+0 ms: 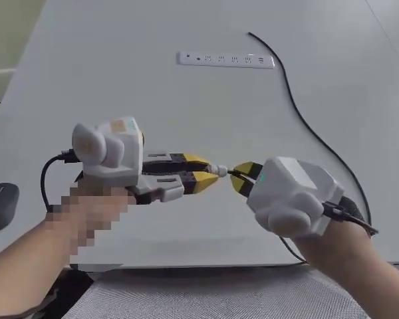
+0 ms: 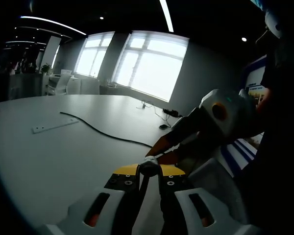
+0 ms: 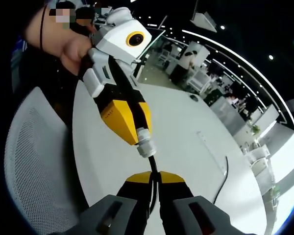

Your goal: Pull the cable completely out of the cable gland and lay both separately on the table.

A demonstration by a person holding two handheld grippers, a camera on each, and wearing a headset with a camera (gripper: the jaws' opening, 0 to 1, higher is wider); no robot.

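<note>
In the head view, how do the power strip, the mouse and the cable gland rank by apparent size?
1. Power strip: longest, though farthest from the camera.
2. Mouse: shorter but wider; its area looks close to the strip's, so this order is unsure.
3. Cable gland: clearly smallest.

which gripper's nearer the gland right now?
Left. The left gripper is shut on the gland itself; the right gripper sits just beyond the gland's end, shut on the cable coming out of it.

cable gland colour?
The cable gland is white, and the cable leaving it is black. It shows clearest in the right gripper view.
</note>
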